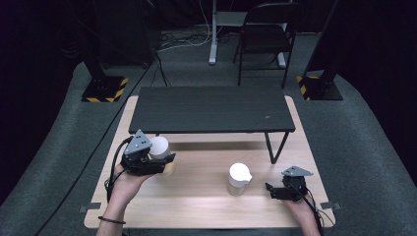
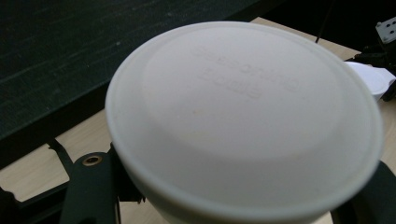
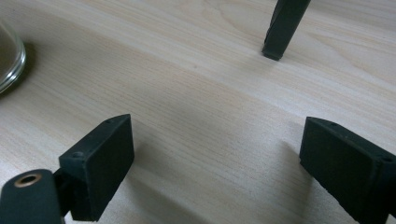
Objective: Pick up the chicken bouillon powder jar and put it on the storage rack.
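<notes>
My left gripper (image 1: 156,162) is shut on a jar with a round white lid (image 1: 159,146) and a tan body, held just above the wooden table (image 1: 196,206) at its left side. In the left gripper view the white lid (image 2: 243,121) sits between the two black jaws, whose pads are hidden under it. A second jar (image 1: 239,179) with a white spouted lid stands right of the middle; its lid (image 2: 371,77) also appears in the left gripper view. My right gripper (image 1: 269,190) rests open near the table's right front, jaws wide apart over bare wood (image 3: 215,163).
A low black shelf (image 1: 211,110) on thin legs spans the back half of the table; one leg (image 3: 282,28) stands ahead of the right gripper. A glass rim (image 3: 9,56) shows at the left edge of the right gripper view. A black chair (image 1: 265,34) stands behind the table.
</notes>
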